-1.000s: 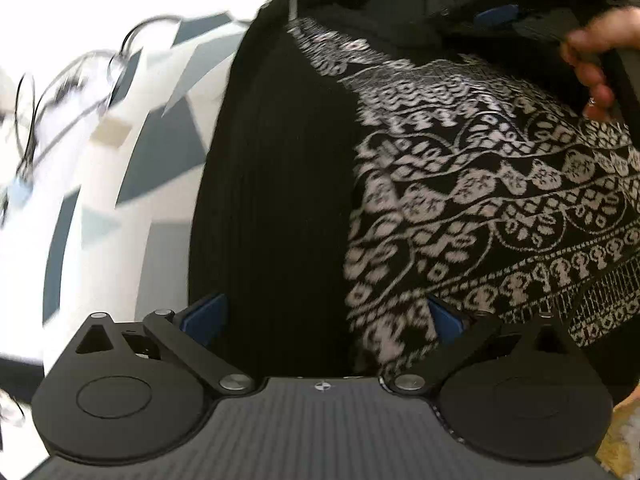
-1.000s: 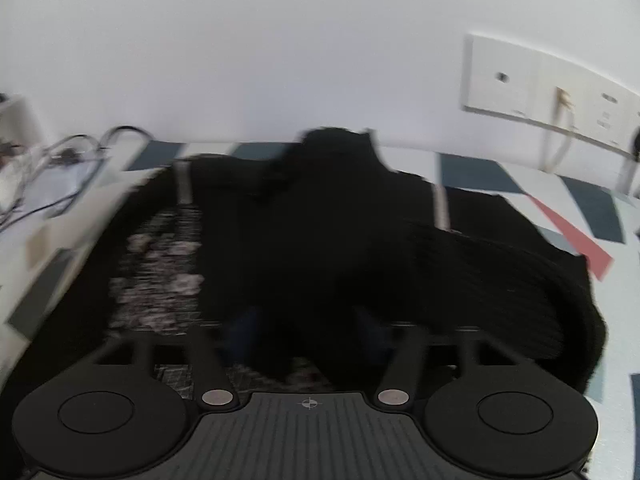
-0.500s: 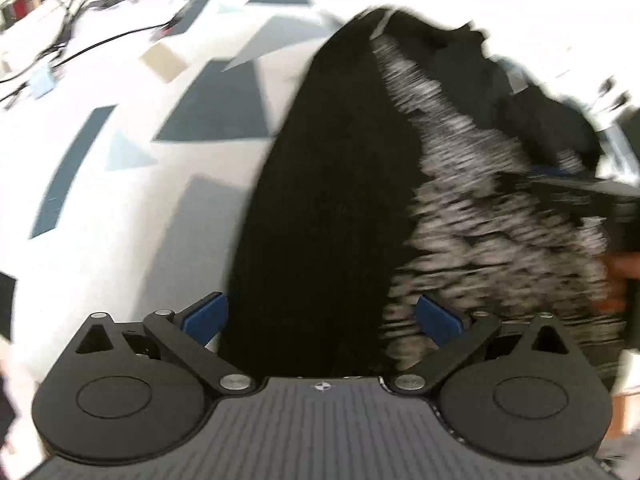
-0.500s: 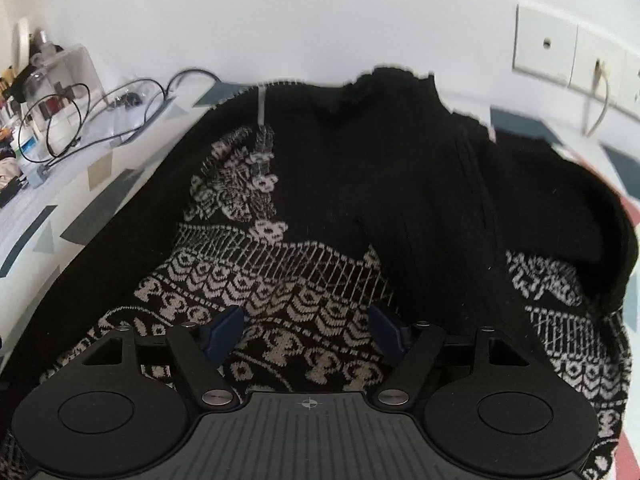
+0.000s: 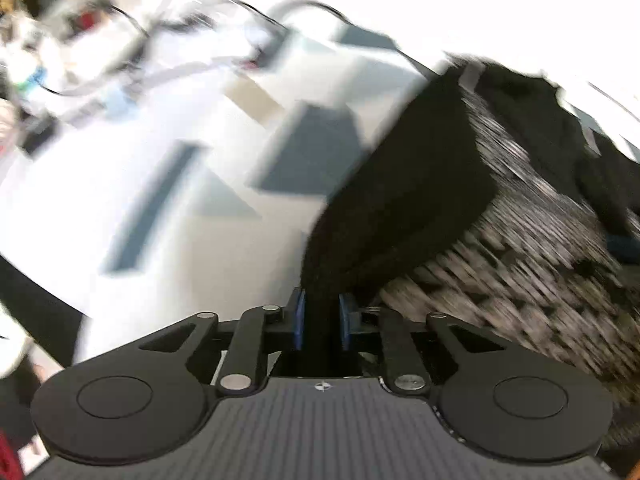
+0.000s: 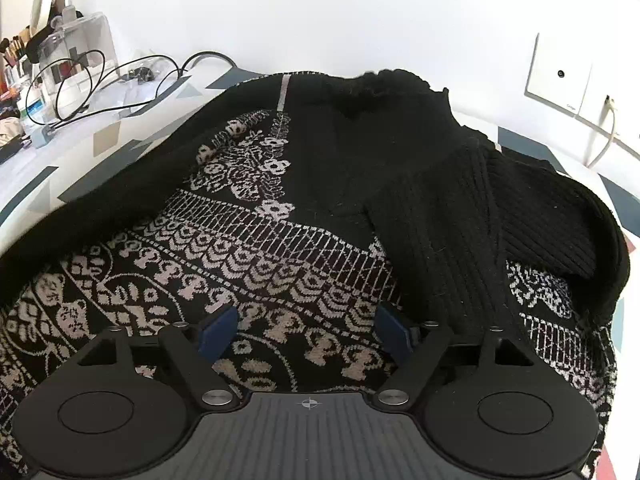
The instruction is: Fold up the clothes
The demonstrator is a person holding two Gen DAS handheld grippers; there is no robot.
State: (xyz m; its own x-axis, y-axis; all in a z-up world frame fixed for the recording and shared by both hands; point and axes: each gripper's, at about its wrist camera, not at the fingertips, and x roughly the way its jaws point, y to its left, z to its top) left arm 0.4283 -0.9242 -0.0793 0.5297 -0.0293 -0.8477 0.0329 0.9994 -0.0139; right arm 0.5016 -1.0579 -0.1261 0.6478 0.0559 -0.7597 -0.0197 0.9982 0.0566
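One sleeve fold looks done: near our right gripper [image 6: 308,330], jaws apart and holding nothing just above the patterned front, the ribbed right sleeve [image 6: 448,240] already lies across the sweater [image 6: 256,240], which is spread on the geometric-print table [image 6: 48,184]. Our left gripper [image 5: 320,320] is clamped on the black left sleeve [image 5: 400,192], lifted off the table; that fold and the body fold seem left.

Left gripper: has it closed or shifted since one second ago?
Yes. The left gripper has shut on the sweater sleeve and swung left: the cables, once at the left edge, now sit nearer the top centre.
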